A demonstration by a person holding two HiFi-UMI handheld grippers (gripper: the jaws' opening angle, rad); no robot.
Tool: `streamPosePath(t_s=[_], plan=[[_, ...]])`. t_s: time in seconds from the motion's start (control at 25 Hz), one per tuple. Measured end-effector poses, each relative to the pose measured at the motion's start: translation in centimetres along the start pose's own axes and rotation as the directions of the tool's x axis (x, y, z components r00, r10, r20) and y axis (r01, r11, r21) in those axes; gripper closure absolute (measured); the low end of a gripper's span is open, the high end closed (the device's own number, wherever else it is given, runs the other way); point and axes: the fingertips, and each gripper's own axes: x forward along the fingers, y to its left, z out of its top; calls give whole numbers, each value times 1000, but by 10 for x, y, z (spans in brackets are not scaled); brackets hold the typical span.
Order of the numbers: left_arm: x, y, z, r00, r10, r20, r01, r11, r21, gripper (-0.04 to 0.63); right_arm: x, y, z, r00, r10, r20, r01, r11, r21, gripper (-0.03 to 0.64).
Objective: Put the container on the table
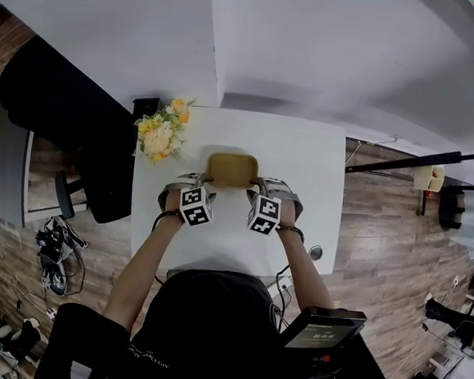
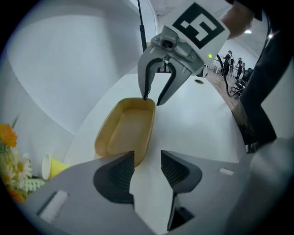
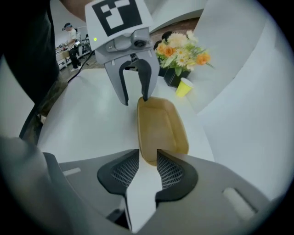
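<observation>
Now both tongs stand with jaws apart, holding nothing, left gripper (image 2: 147,156) and right gripper (image 3: 148,153) at opposite ends of the tan container (image 1: 232,170), which rests flat on the tabletop (image 1: 306,169), nearer its far edge. It looks light, stiff and smooth, so its end rims seem the surest holds.

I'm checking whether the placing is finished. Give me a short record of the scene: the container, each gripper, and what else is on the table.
container: shallow tan container, lying flat on the white table
left gripper: left gripper open, at one short end, rim just off its jaw
right gripper: right gripper open, at the opposite end, pads apparently clear of the rim
other items: flowers and yellow cup near a table corner
</observation>
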Motion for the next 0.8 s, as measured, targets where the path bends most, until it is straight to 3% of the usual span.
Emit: streamPosePath(t_s=[0.12,0.24,0.32,0.4,0.48,0.56,0.64,0.8], plan=[[-19,-9,2,997,39,59,-36,998,-47,405,-22,3,2,992,-92,81,85,992,88,471],[-42,-19,8,984,104,148,-88,990,-108,407,-48,10,3,971,-161,175,109,956,271,472],[-60,-23,16,961,159,228,-120,977,-177,424,-67,12,3,950,-218,223,121,916,382,483],[-79,-23,27,924,227,309,-143,952,-270,451,-87,12,6,922,-281,265,133,876,464,509],[-100,-17,39,873,308,379,-172,920,-353,474,-108,7,14,884,-343,319,128,831,542,532],[-125,-5,55,806,388,446,-203,890,-408,496,-130,-6,26,833,-409,371,124,793,596,551],[-159,5,75,723,459,517,-236,867,-440,529,-159,-18,43,771,-474,425,130,770,624,570],[-227,11,114,550,576,605,-347,816,-462,569,-226,-34,77,629,-573,525,160,756,634,583]])
